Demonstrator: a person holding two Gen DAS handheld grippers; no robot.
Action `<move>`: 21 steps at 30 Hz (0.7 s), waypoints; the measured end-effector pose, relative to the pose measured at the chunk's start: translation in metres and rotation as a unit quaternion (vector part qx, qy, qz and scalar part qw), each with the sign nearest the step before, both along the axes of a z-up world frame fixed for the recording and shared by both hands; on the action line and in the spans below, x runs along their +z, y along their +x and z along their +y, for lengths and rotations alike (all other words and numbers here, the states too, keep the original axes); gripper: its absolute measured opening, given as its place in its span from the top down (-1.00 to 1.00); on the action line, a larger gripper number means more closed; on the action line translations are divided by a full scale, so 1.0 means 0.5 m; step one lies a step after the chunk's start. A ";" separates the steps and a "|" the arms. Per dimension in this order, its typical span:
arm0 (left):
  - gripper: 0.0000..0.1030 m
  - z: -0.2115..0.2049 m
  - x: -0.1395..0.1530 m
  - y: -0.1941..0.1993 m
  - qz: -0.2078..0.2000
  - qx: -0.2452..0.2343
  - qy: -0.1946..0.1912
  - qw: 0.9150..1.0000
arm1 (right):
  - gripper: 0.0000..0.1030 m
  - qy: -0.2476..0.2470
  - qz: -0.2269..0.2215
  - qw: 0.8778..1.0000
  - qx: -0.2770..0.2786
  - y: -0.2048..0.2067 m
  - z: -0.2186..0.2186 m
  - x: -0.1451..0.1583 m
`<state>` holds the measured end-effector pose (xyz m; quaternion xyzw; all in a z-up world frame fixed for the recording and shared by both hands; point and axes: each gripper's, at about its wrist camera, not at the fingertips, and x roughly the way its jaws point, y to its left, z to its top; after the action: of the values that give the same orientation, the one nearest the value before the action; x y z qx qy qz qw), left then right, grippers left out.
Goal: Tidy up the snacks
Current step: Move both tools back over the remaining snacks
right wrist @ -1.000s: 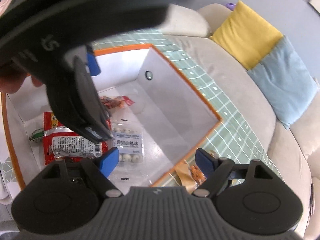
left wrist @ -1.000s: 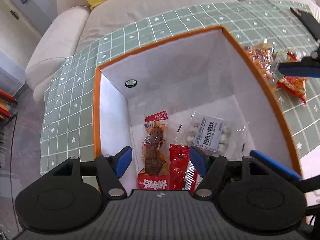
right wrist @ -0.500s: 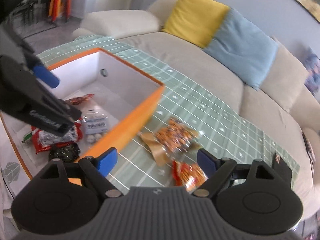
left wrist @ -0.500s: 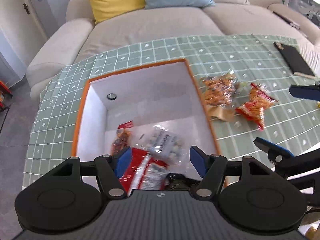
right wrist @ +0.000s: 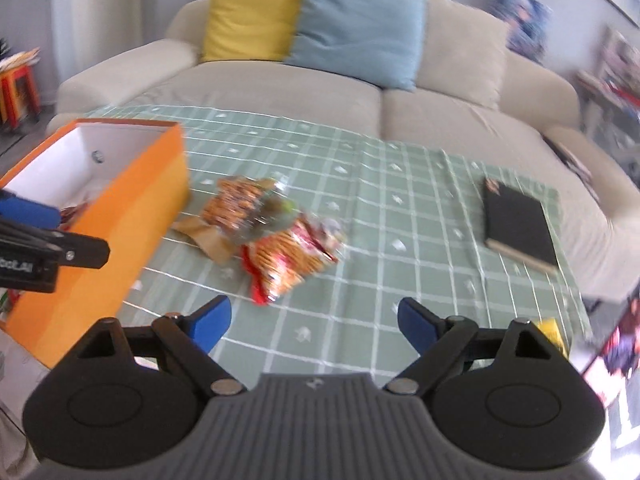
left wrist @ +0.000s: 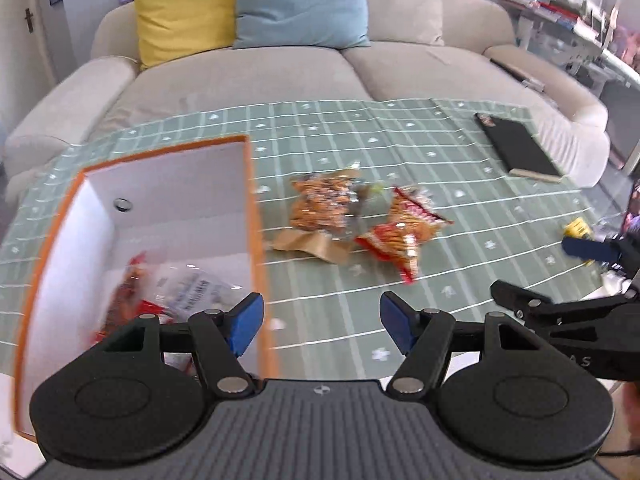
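Both the left gripper point(left wrist: 320, 318) and right gripper point(right wrist: 314, 322) hover empty, jaws spread; best to drop squarely over the red snack packet point(right wrist: 290, 256) mid-worktop point(right wrist: 400, 216), pinching its crimped edge; then the orange box point(right wrist: 120, 216).

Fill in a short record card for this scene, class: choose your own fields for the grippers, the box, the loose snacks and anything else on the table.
left gripper: open, empty, above the tablecloth beside the box
right gripper: open, empty
orange box: open-topped, white inside, several snack packets in it
loose snacks: clear orange snack bag and red snack bag, touching, on the green checked tablecloth
black notebook: flat on the cloth, apart from the snacks
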<state>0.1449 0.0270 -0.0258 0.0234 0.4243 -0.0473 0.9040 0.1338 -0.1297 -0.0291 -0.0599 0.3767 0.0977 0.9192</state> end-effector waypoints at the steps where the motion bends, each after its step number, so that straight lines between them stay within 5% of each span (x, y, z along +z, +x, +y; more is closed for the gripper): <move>1: -0.52 -0.007 -0.004 -0.002 -0.004 -0.002 -0.007 1.000 | -0.70 0.006 -0.001 1.000 -0.007 -0.002 -0.012 -0.008; 11: -0.52 -0.054 -0.047 0.019 -0.013 -0.013 -0.001 1.000 | -0.70 0.069 -0.014 0.996 -0.046 0.003 -0.076 -0.059; 21: -0.52 -0.042 -0.055 0.142 0.000 -0.014 0.037 0.999 | -0.70 0.116 0.016 0.992 -0.043 0.099 -0.037 -0.084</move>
<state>0.2157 0.0060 -0.0533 0.0630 0.4255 -0.0445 0.9017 0.1835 -0.1483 -0.0712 0.0649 0.3793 0.1023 0.9173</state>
